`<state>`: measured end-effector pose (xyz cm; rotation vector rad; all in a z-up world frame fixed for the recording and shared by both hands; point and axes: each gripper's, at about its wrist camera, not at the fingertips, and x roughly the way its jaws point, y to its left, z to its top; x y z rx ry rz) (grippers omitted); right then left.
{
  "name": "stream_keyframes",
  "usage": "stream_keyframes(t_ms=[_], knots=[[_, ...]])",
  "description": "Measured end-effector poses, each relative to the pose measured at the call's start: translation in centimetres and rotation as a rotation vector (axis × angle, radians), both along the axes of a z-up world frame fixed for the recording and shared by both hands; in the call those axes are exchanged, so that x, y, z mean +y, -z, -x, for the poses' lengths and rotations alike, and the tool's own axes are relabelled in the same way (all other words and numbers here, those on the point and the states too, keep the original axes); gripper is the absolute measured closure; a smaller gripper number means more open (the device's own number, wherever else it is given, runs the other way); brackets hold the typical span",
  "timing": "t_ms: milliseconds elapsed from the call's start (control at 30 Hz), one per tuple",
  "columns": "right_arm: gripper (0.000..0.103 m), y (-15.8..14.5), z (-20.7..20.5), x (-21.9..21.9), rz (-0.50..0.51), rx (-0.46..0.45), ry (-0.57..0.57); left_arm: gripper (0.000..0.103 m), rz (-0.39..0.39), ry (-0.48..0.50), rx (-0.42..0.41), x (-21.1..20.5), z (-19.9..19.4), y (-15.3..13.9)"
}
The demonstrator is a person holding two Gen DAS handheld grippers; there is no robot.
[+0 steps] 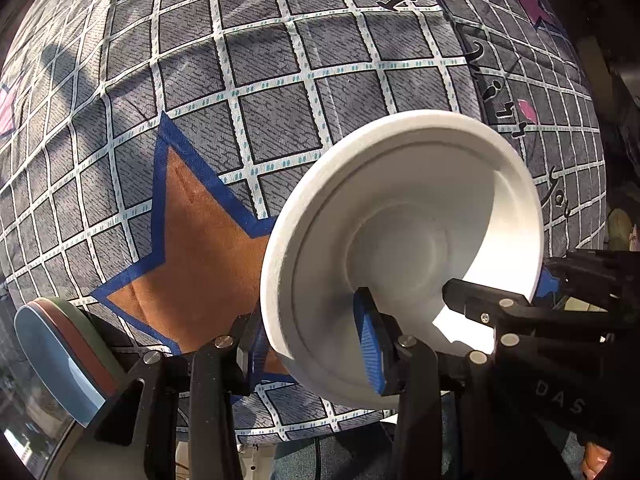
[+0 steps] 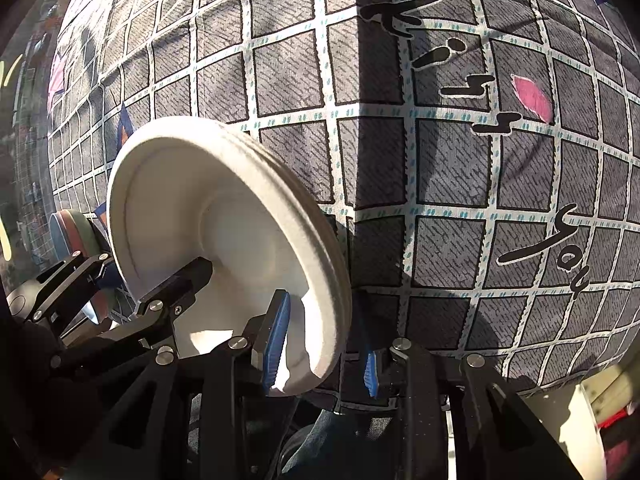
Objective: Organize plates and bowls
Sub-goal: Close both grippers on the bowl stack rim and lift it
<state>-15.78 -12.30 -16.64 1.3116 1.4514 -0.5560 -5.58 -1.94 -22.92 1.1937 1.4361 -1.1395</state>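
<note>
A stack of white bowls [image 1: 400,236] is held tilted above the checked tablecloth [image 1: 240,80]; it also shows in the right wrist view [image 2: 224,220]. My left gripper [image 1: 312,344] straddles the near rim, one blue-padded finger inside the bowl and one outside. My right gripper [image 2: 324,348] straddles the rim too, one blue pad inside and one behind the stack. Whether either gripper is closed tight on the rim is unclear. A stack of coloured plates [image 1: 68,352] sits at the lower left, and shows in the right wrist view [image 2: 74,232].
The grey checked cloth with an orange star [image 1: 192,248] and black lettering [image 2: 472,92] covers the table. The table's near edge runs below the grippers. A white object [image 2: 580,412] lies beyond the edge at lower right.
</note>
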Motion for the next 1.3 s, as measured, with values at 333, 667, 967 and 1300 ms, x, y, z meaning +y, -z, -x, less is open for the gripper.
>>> stream_keyframes(t_ms=[333,667,967,1300], knots=[[0.07,0.0,-0.7,0.4,0.009,0.008,-0.027,0.059,0.011,-0.021,0.015,0.6,-0.3,-0.2],[0.07,-0.2,-1.4,0.6,0.011,0.015,-0.041,0.059,0.023,-0.026,0.02,1.6,-1.1,-0.3],[0.07,-0.2,-1.7,0.6,0.011,0.017,-0.05,0.059,0.024,-0.031,0.021,1.7,-1.2,-0.3],[0.07,-0.2,-2.0,0.6,0.015,0.019,-0.063,0.059,0.032,-0.038,0.026,1.6,-1.0,-0.5]])
